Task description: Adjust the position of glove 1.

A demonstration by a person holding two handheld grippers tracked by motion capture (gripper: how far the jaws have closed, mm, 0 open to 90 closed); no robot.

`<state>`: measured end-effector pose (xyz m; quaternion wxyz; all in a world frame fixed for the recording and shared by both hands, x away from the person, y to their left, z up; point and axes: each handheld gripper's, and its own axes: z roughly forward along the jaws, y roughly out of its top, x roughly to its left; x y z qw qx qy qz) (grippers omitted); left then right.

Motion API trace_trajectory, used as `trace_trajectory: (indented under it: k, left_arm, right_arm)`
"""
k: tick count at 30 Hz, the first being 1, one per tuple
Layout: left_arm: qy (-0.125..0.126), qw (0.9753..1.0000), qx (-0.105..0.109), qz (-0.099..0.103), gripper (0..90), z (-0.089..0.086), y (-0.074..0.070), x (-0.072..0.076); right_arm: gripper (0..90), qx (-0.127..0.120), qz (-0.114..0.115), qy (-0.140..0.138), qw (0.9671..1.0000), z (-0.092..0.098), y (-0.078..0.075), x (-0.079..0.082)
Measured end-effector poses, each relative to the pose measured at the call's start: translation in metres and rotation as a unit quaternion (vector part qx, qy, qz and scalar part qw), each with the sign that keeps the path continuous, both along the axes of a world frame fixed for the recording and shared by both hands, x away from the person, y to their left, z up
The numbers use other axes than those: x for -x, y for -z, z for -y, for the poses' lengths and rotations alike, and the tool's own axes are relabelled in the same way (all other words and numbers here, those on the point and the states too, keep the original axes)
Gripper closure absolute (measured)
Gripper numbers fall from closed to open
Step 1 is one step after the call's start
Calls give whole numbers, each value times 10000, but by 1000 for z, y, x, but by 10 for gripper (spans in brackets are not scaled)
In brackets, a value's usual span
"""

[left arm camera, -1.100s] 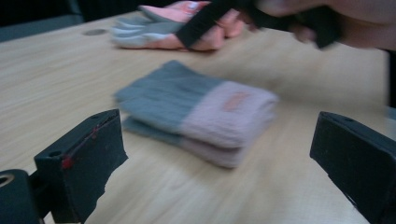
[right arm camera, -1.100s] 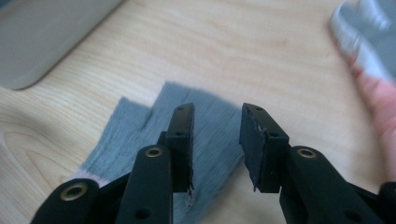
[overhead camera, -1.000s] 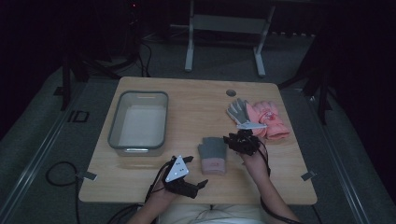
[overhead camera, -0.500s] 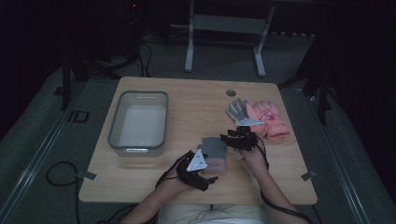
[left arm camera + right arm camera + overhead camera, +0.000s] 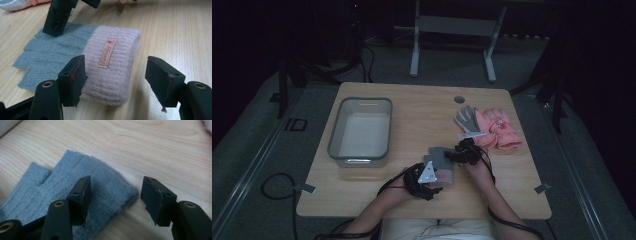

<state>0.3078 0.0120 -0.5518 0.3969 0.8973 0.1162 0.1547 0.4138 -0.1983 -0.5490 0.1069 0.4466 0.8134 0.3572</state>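
A knit glove lies flat near the table's front middle, with a grey finger end (image 5: 47,53) and a pink cuff (image 5: 112,67) carrying a small label. In the high view the glove (image 5: 442,161) sits between both hands. My left gripper (image 5: 117,82) is open at the cuff; one jaw is over the cuff and the other over bare wood beside it. My right gripper (image 5: 118,198) is open at the grey finger end (image 5: 75,187), straddling its edge. The left gripper (image 5: 439,176) and right gripper (image 5: 454,155) almost meet over the glove.
A grey plastic bin (image 5: 333,141) stands at the table's left. A grey glove (image 5: 468,119) and pink gloves (image 5: 501,130) lie at the right, just beyond my right hand. A round hole (image 5: 459,99) sits near the far edge.
My left gripper has moved forward and right, from the front edge up to the glove's cuff. My right gripper has shifted slightly left onto the glove's finger end.
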Motion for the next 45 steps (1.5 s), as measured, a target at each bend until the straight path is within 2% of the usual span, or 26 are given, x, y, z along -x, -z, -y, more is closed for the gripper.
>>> trace_trajectory:
  k: [4, 5, 8, 9, 11, 13, 14, 15, 16, 17, 18, 22, 24, 26, 29, 31, 35, 39, 45]
  left_arm:
    - [53, 9996, -214, 168, 323, 4, 1, 2]
    - [70, 9990, -328, 287, 323, 5, 2, 3]
    - [32, 9964, -576, 617, 440, 7, 2, 6]
    - [16, 9962, -596, 629, 483, 7, 1, 5]
    - [12, 9967, -574, 576, 515, 6, -1, 4]
    - [-2, 9973, -528, 518, 634, 5, -3, 4]
    - [-10, 9980, -492, 398, 663, 4, -5, 2]
    - [-21, 9986, -439, 280, 679, 3, -6, -1]
    - [-21, 9986, -439, 280, 691, 3, -6, -1]
    - [-48, 9994, -338, 64, 691, 0, -10, -5]
    - [-60, 9994, -335, 18, 709, -2, -12, -7]
    - [-91, 9992, -396, 16, 720, -8, -19, -9]
    - [-125, 9993, -363, 49, 721, -12, -27, -9]
    - [-136, 9992, -371, 83, 722, -16, -34, -9]
    - [-191, 9990, -395, 84, 723, -20, -47, -10]
    - [-219, 9982, -517, 209, 724, -24, -59, -10]
    - [-277, 9975, -570, 310, 727, -33, -77, -12]
    - [-360, 9963, -663, 424, 728, -45, -94, -16]
    - [-490, 9939, -850, 510, 731, -65, -111, -21]
  right_arm:
    - [419, -58, -53, 21, 10000, 0, 1, 0]
    - [432, -73, -34, 25, 10000, 0, 1, 0]
    - [512, -122, -17, 0, 9999, -1, 2, 3]
    - [552, -165, -58, -15, 9998, -1, 2, 3]
    - [581, -180, -91, -56, 9998, -2, 1, 3]
    - [659, -195, -225, -118, 9995, -4, 0, 2]
    - [718, -197, -301, -128, 9993, -5, -2, 2]
    - [739, -182, -357, -193, 9990, -7, -4, 3]
    - [739, -182, -357, -193, 9990, -7, -4, 3]
    - [750, -82, -304, -233, 9992, -9, -6, 3]
    - [760, 18, -261, -334, 9991, -12, -10, 5]
    - [766, -112, -311, -427, 9985, -12, -18, 5]
    - [766, -339, -278, -464, 9980, -11, -27, 4]
    - [766, -417, -206, -488, 9977, -12, -34, 5]
    - [767, -439, -55, -528, 9976, -18, -48, 7]
    - [767, -513, 62, -563, 9971, -22, -60, 7]
    - [767, -641, 244, -625, 9957, -30, -84, 6]
    - [767, -647, 432, -700, 9945, -44, -105, 2]
    - [767, -702, 564, -846, 9923, -70, -125, -6]
